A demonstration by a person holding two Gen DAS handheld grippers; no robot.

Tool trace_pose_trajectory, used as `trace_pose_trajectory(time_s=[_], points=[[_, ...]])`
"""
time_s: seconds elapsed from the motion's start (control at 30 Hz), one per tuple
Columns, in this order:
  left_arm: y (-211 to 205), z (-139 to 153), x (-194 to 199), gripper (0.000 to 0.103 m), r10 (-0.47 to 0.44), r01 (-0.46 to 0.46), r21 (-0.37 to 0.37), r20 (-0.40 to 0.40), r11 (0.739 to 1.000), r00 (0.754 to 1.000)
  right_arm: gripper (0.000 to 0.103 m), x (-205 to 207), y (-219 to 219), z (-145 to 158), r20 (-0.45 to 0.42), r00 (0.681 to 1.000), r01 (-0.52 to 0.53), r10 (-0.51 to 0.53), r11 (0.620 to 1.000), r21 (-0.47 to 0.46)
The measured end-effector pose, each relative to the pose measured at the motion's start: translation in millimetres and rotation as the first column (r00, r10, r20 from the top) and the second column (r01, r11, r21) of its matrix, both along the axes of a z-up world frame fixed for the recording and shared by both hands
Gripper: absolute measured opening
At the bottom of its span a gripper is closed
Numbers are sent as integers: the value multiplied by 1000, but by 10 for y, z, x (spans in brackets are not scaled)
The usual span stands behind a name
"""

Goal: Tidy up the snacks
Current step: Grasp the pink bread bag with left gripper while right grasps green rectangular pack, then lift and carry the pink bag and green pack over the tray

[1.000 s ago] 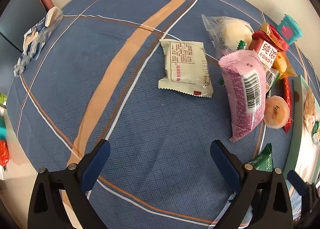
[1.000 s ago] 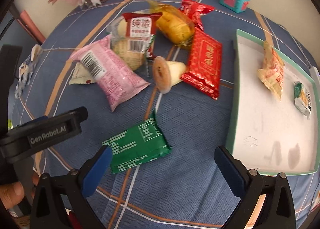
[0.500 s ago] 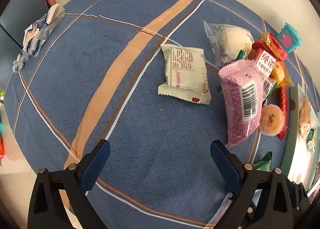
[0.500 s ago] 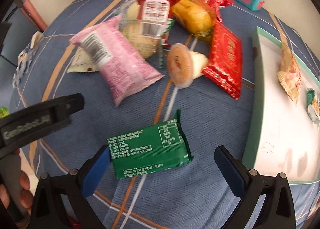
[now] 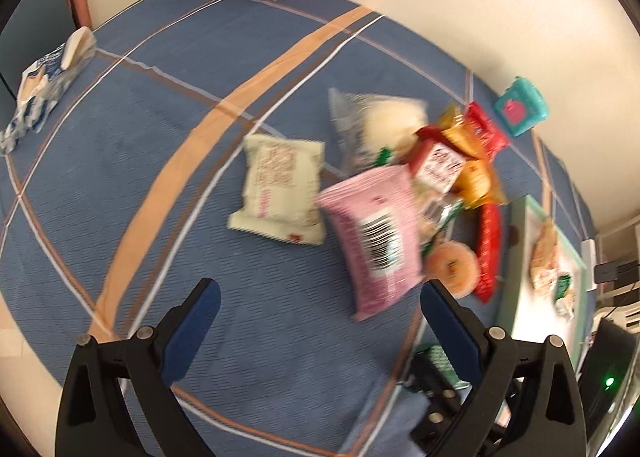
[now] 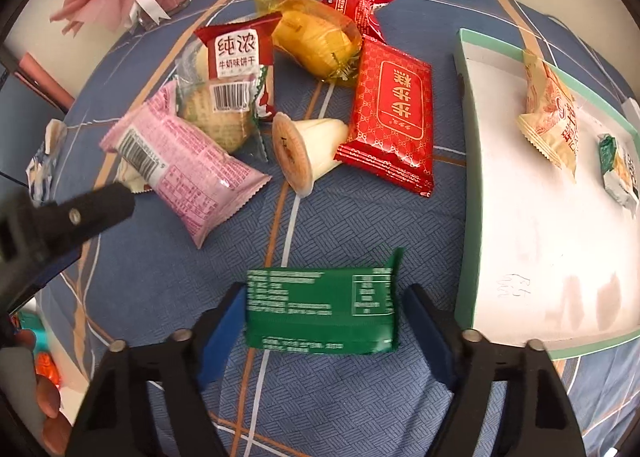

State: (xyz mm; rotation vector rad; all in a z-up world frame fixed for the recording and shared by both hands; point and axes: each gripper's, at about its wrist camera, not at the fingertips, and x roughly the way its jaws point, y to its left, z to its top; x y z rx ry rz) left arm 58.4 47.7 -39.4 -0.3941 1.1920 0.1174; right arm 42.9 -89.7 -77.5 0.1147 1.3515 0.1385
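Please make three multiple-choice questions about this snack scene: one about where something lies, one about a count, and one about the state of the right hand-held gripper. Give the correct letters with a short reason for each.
1. Where does the jelly cup lie?
A. inside the tray
B. on the cloth between the pink packet and the large red packet
C. on top of the teal box

2. How many snacks lie in the white tray?
A. none
B. two
C. five

3. What is the right hand-held gripper doing?
A. its fingers bracket the green packet
B. it is closed on the jelly cup
C. it holds nothing near it

Answers:
1 B: the cup lies on its side, pink packet to its left, large red packet to its right.
2 B: a beige packet and a small green-and-white one.
3 A: the green packet sits between the blue pads; full clamping cannot be judged.
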Motion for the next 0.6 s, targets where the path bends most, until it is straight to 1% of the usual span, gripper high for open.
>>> trace_pose_trajectory(time_s=[0.07,0.13,0.27,0.33,0.4,0.43,0.5,0.57,0.6], points=[[-104,-42,78,98,-19,19,-31,7,999,1000,74,12,-48,9,-3,1000,16,-16,1000,1],[-151,-71,143,89,-26,26,-51,8,998,1000,73,63,-108,35,-6,999,32,-32,999,6],[-270,-118,249,85,-23,24,-55,15,998,1000,71,123,-329,108,-2,999,55,-55,998,16],[-307,-193,272,75,-15,16,-73,17,997,1000,70,126,-393,147,0,998,66,-66,998,23],[-346,-239,297,73,-3,5,-78,14,997,1000,70,147,-435,164,4,997,76,-76,997,31],[-357,-257,317,69,4,-3,-77,13,997,1000,70,1,-507,237,7,997,79,-79,996,34],[-332,-270,321,61,16,-14,-76,14,997,1000,70,31,-507,219,10,997,81,-81,996,39],[-272,-278,291,56,25,-23,-85,17,996,1000,70,18,-529,214,12,997,82,-82,996,40],[-272,-292,301,51,32,-30,-90,16,995,999,70,19,-526,216,12,996,83,-83,996,41]])
